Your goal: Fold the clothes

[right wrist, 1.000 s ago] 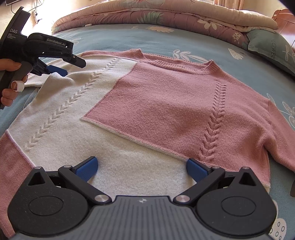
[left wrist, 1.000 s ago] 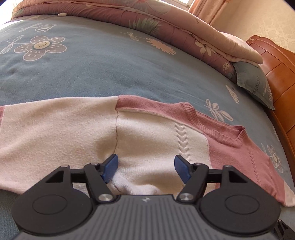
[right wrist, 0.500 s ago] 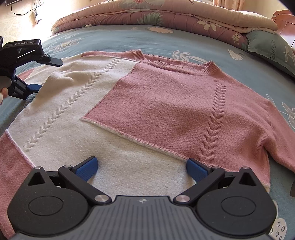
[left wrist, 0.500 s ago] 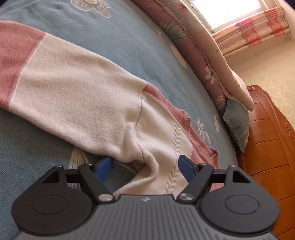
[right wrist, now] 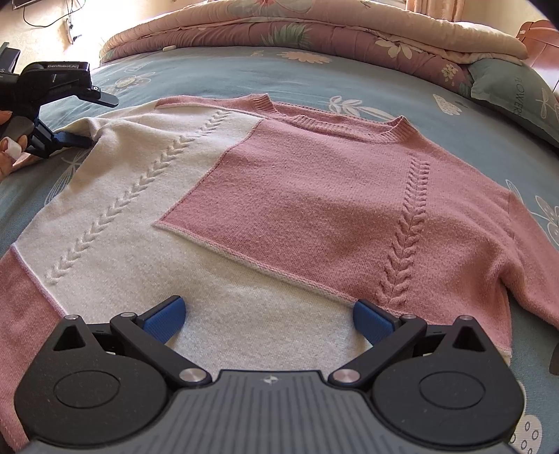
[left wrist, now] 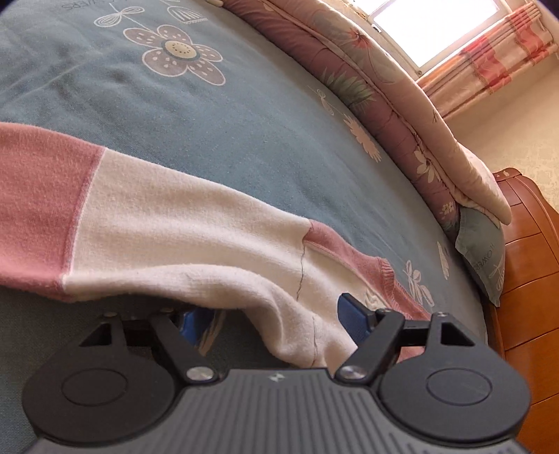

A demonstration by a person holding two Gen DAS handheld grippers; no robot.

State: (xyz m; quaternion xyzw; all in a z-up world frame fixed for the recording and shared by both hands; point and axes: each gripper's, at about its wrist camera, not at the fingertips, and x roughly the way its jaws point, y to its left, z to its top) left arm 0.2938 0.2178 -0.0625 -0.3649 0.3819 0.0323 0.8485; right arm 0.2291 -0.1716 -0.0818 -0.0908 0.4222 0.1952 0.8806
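Both tongs open, left tongs (left wrist: 276, 316) straddling sweater (right wrist: 314, 195) armpit, right tongs (right wrist: 269, 319) over hem.

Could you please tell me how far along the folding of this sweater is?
Early. The sweater lies spread flat on the bed, with no fold made. The left gripper is open, one of its fingers over the armpit edge, the other under it. The right gripper is open above the hem. All folds remain.

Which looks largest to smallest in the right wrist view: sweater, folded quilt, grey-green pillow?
1. Sweater, though nearness to the camera inflates it.
2. Folded quilt, far off and partly cropped.
3. Grey-green pillow, also cropped at the edge.
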